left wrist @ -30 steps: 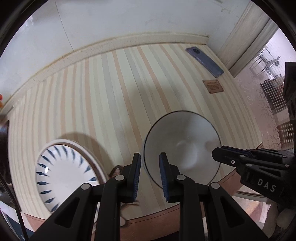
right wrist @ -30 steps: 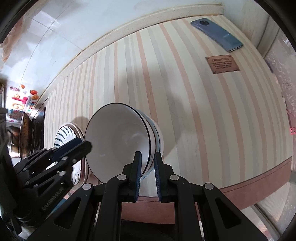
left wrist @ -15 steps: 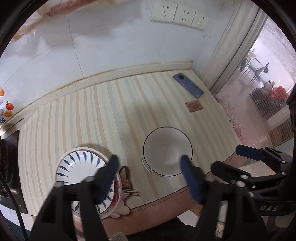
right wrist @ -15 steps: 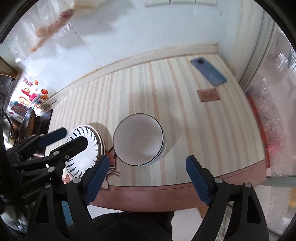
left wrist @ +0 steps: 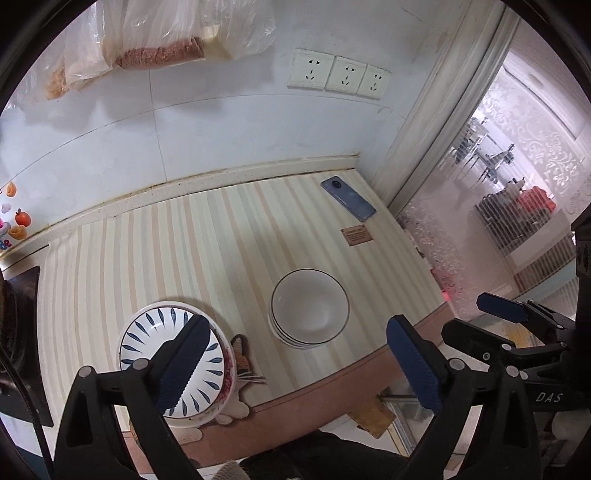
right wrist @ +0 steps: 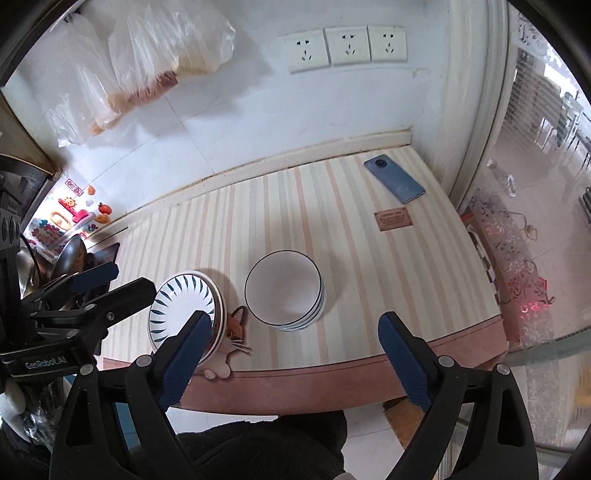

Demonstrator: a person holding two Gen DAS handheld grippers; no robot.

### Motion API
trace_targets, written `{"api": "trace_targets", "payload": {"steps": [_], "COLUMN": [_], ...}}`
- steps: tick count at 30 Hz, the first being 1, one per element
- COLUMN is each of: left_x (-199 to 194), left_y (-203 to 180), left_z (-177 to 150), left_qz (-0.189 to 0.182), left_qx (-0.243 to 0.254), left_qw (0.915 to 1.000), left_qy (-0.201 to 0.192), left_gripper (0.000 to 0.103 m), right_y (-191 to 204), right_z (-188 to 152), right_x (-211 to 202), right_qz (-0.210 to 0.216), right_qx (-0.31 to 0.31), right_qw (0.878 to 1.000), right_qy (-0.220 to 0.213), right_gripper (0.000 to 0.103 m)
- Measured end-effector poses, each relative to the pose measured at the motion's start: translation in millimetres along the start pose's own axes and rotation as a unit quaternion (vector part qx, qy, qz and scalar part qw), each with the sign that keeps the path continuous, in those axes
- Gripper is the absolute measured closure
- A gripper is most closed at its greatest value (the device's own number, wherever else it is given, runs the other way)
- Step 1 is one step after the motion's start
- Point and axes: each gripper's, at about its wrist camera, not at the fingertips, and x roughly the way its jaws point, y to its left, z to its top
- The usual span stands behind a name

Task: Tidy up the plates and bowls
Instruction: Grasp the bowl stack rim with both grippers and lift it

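Observation:
A stack of white bowls with thin dark rims (left wrist: 309,309) (right wrist: 283,297) stands near the front edge of the striped counter. To its left sits a stack of plates with blue leaf marks (left wrist: 173,354) (right wrist: 184,310). Both grippers hang high above the counter's front edge, well clear of the dishes. My left gripper (left wrist: 299,360) is open wide and holds nothing. My right gripper (right wrist: 291,358) is also open and empty. The right gripper also shows at the right of the left wrist view (left wrist: 502,314), and the left gripper at the left of the right wrist view (right wrist: 96,284).
A blue phone (left wrist: 348,202) (right wrist: 393,178) and a brown card (left wrist: 356,235) lie at the counter's back right. A cat-shaped mat (right wrist: 233,334) pokes out beside the plates. A dark stove (left wrist: 18,332) is at the left. Wall sockets (right wrist: 341,46) and hanging plastic bags (left wrist: 155,33) are on the tiled wall.
Both grippers went from shut on the bowl rim to wide open, and have drawn up and back from the bowl stack. The bowl now rests in the stack.

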Motion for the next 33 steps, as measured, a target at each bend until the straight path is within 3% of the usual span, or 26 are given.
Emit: {"api": "trace_targets", "payload": {"steps": [5, 9, 14, 20, 24, 33], "left_x": [5, 28, 75, 138, 179, 245], "left_y": [-3, 3, 14, 29, 46, 70], "left_z": [0, 1, 3, 8, 15, 19], "left_qz": [-0.016, -0.034, -0.034, -0.042, -0.078, -0.094], "left_qx": [0.001, -0.012, -0.026, -0.045, -0.090, -0.143], "left_qw": [0.9998, 0.9988, 0.9967, 0.9910, 0.9812, 0.9607], "left_qy": [0.011, 0.032, 0.069, 0.119, 0.152, 0.218], "left_gripper": [0.005, 0.005, 0.005, 0.005, 0.005, 0.008], "right_y": [-2, -11, -30, -60, -76, -92], "right_z": [0, 3, 7, 3, -3, -15], "right_x": [-5, 13, 58, 138, 192, 270], "right_qz": [0.013, 0.030, 0.062, 0.106, 0.130, 0.152], "right_qx": [0.004, 0.016, 0.043, 0.096, 0.125, 0.170], "right_qw": [1.000, 0.999, 0.996, 0.982, 0.970, 0.950], "right_qy": [-0.002, 0.015, 0.057, 0.126, 0.166, 0.213], "right_gripper": [0.007, 0.006, 0.006, 0.006, 0.006, 0.006]}}
